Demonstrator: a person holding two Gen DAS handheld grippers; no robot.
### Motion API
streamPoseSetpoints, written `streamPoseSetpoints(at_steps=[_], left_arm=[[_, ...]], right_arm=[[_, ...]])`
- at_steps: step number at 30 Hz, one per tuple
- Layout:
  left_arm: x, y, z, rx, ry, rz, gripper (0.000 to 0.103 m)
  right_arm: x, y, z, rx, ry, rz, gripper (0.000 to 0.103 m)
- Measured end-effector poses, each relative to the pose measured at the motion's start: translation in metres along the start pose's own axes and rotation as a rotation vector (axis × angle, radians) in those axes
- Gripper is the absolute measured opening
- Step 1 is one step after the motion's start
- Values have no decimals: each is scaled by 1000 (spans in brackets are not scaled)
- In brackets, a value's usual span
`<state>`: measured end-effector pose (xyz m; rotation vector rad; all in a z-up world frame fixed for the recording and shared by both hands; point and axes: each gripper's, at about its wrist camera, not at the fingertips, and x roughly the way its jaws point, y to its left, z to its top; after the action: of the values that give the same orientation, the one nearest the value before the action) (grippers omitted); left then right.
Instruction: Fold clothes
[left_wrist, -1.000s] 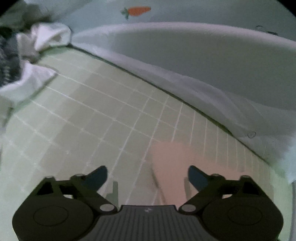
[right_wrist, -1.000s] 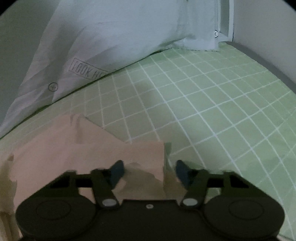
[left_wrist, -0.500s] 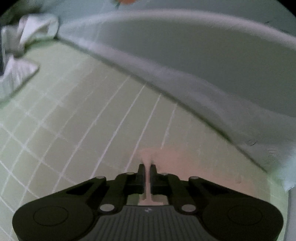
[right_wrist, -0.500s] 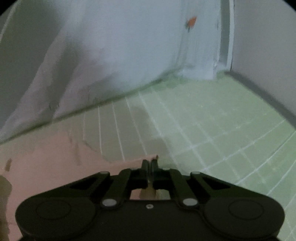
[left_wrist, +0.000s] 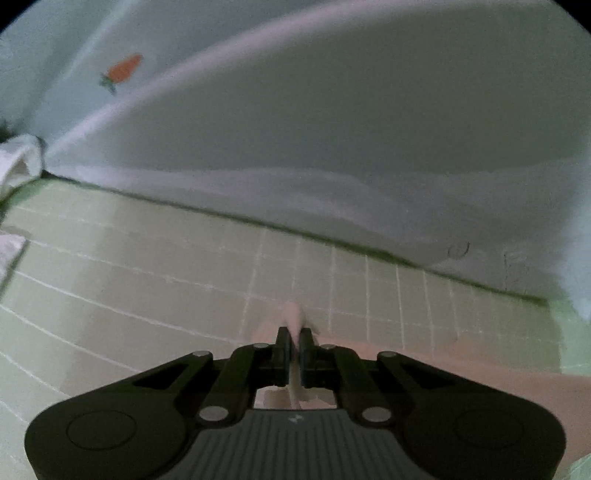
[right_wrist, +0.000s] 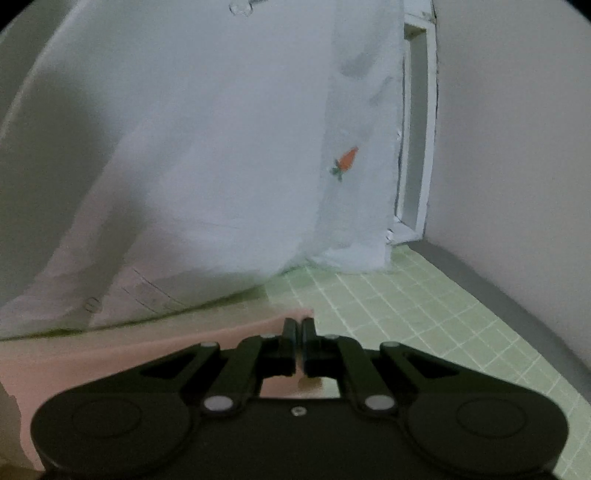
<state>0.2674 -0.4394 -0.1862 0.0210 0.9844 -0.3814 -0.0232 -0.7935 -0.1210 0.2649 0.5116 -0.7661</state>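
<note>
Both sets of jaws, spread wide a second before, had snapped together on the soft pink cloth. The left gripper was pinching a little fold of the pink cloth, which stuck up between its black jaws. The right gripper was pressed together on a corner of the same cloth, by its edge. Both views had also swung up, so more of the big pale pillow showed than before.

The pink cloth lay on the light green bed sheet with white checked lines, close to the pillow. Between the two grippers it looked stretched out. I think the folding had only just begun. The cloth was grabbed at two spots, but no neat fold showed yet. It would need to be laid over itself and smoothed flat.

A crumpled white cloth sat at the far left edge of the bed, so more clothes might be waiting. A small orange carrot picture showed on the pale blue fabric behind. No basket or box was in sight.
</note>
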Motion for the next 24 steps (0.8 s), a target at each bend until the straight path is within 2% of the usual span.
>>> streamPoseSetpoints(at_steps=[5, 10, 12, 15, 16, 18, 20, 24], left_arm=[[33, -18, -12, 71, 41, 44, 13], [49, -17, -14, 75, 25, 60, 32], [41, -14, -12, 36, 11, 31, 38], [24, 7, -8, -68, -56, -6, 50], [17, 15, -8, -101, -78, -18, 50], [4, 32, -10, -168, -108, -34, 50], [2, 43, -13, -212, -92, -53, 49], [16, 40, -26, -190, -18, -72, 48]], right_arm=[[26, -7, -15, 0, 76, -32, 3], [51, -16, -37, 24, 149, -53, 3], [59, -18, -43, 31, 179, -64, 4], [65, -20, -48, 49, 200, -79, 6], [65, -22, -50, 61, 200, -87, 8], [63, -26, -52, 87, 201, -95, 13], [61, -33, -55, 132, 206, -93, 30], [64, -47, -65, 272, 250, -60, 44]])
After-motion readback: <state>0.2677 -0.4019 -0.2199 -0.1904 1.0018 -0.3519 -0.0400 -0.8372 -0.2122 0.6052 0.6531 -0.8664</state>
